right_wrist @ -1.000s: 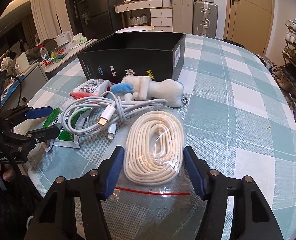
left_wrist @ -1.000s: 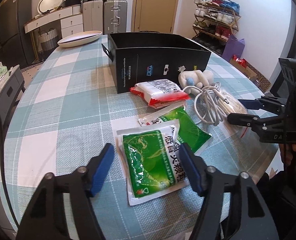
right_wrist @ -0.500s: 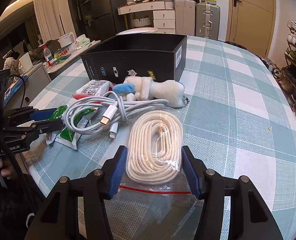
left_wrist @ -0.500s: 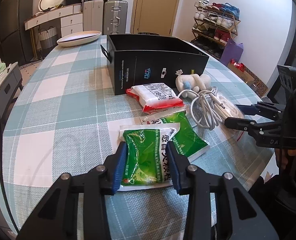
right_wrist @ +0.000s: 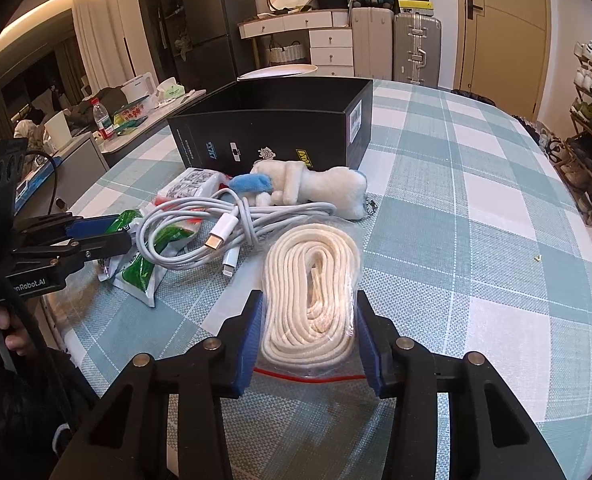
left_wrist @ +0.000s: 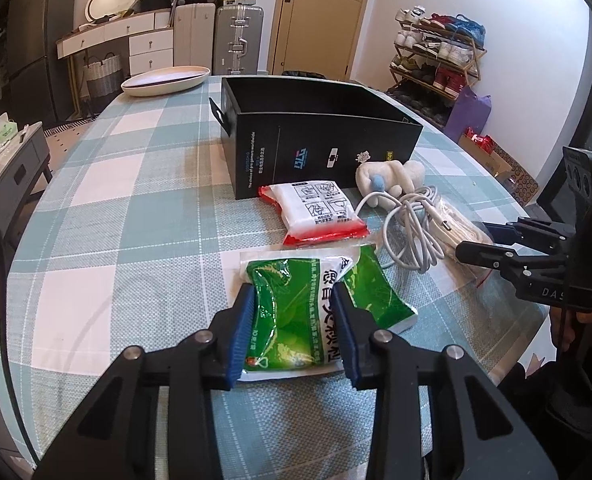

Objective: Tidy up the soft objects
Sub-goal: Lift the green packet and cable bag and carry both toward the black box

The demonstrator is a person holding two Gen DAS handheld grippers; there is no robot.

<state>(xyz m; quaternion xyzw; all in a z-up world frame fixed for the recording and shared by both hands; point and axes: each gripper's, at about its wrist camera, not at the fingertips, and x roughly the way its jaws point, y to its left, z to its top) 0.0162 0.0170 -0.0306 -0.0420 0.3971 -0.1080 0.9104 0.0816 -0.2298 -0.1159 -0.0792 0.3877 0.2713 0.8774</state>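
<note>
my left gripper [left_wrist: 292, 322] has its blue pads pressed into both sides of the green sachet [left_wrist: 296, 312], puckering it, so i judge it gripped for lifting off the table [left_wrist: 143, 208]. my right gripper [right_wrist: 309, 330] brackets the bagged rope [right_wrist: 312, 300], pads at its edges; whether they squeeze it i cannot tell. both sit near the open black box [left_wrist: 320, 136], the likely destination.
</note>
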